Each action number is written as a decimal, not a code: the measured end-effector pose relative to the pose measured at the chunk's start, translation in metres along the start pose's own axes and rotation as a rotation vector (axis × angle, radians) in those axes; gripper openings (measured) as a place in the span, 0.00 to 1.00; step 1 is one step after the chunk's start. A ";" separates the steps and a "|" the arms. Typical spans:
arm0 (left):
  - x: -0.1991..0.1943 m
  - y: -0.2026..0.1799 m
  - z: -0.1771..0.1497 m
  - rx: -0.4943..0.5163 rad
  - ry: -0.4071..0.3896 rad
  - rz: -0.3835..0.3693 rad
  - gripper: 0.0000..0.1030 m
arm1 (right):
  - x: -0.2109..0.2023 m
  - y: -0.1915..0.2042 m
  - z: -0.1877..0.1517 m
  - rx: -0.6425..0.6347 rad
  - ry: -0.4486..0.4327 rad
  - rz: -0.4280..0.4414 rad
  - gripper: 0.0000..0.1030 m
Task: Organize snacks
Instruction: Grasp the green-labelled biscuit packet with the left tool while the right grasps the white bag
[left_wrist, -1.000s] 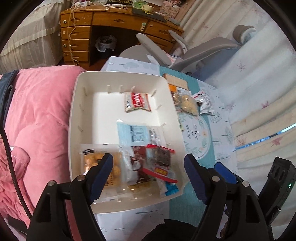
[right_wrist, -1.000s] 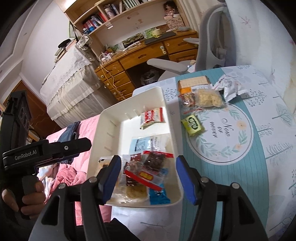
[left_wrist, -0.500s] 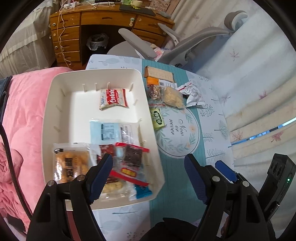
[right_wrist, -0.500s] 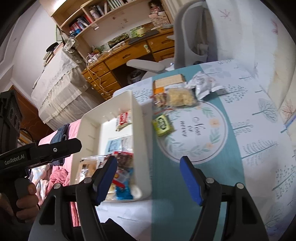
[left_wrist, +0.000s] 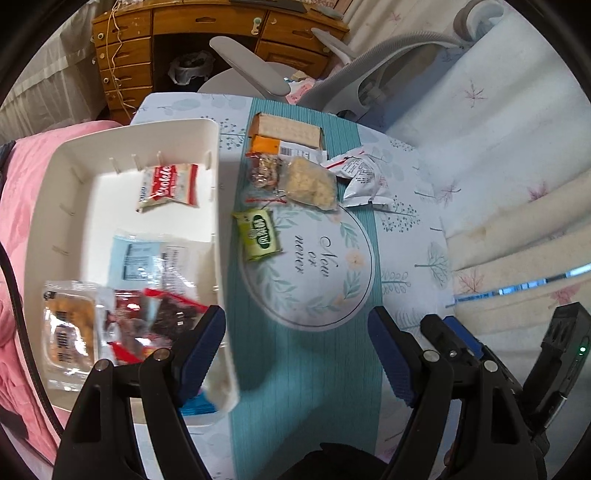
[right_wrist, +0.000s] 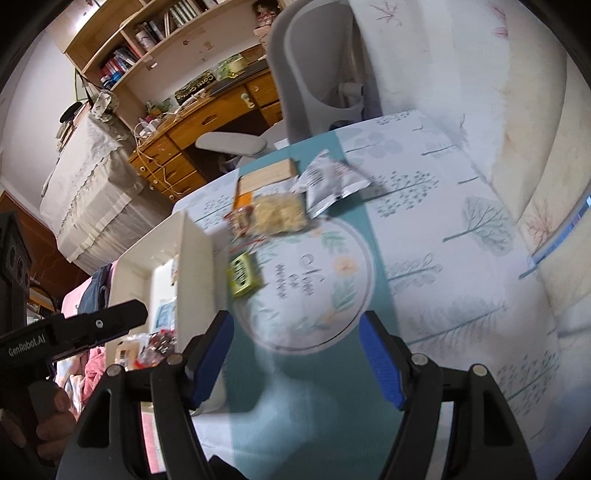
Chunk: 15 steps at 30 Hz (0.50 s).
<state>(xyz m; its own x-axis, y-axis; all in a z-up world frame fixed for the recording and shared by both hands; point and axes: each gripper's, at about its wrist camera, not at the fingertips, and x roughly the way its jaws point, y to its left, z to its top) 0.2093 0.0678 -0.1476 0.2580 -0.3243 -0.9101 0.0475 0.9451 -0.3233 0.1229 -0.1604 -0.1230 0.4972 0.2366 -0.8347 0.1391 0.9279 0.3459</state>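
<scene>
Already, part of the sorting is looking done: the white bin (left_wrist: 122, 155), sitting at the surface's left edge beside pink bedding (left_wrist: 18, 206), is holding several packets. A red-and-white packet (left_wrist: 170, 184) is lying alone toward the bin's far end, a pale blue packet (left_wrist: 147, 254) is resting near its middle, and a blurred heap at the near end is including a clear pack of golden biscuits (left_wrist: 68, 332) and some dark red wrappers (left_wrist: 162, 314).

Five or so snacks are waiting outside it on the teal runner (left_wrist: 303, 369). A green packet (left_wrist: 260, 234) is lying just beside the bin's right wall. Toward the far edge, a tan cracker box (left_wrist: 286, 134), a small clear bag of dark sweets (left_wrist: 264, 171), a pale crumbly snack bag (left_wrist: 310, 182) and a crumpled silver pouch (left_wrist: 364, 179) are clustering close together, some touching or overlapping; motion blur is making their exact count uncertain.

Both tools are hovering over the runner's near end. The left gripper (left_wrist: 297, 350) is showing its jaws spread with nothing between them, and the right gripper (right_wrist: 297, 356) is likewise spread and empty. The green packet is probably the nearest candidate, so roughly half the job is remaining.
</scene>
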 end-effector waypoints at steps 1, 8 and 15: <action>0.005 -0.006 0.001 -0.005 0.001 0.017 0.76 | 0.001 -0.005 0.005 -0.003 -0.002 -0.001 0.69; 0.038 -0.040 0.008 -0.048 -0.015 0.138 0.76 | 0.011 -0.035 0.038 -0.043 -0.022 -0.006 0.69; 0.067 -0.054 0.021 -0.111 -0.104 0.320 0.76 | 0.027 -0.054 0.074 -0.077 -0.048 0.002 0.69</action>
<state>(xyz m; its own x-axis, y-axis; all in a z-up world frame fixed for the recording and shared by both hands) 0.2446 -0.0046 -0.1859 0.3402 -0.0010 -0.9404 -0.1555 0.9862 -0.0573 0.1924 -0.2260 -0.1324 0.5383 0.2263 -0.8118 0.0725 0.9473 0.3121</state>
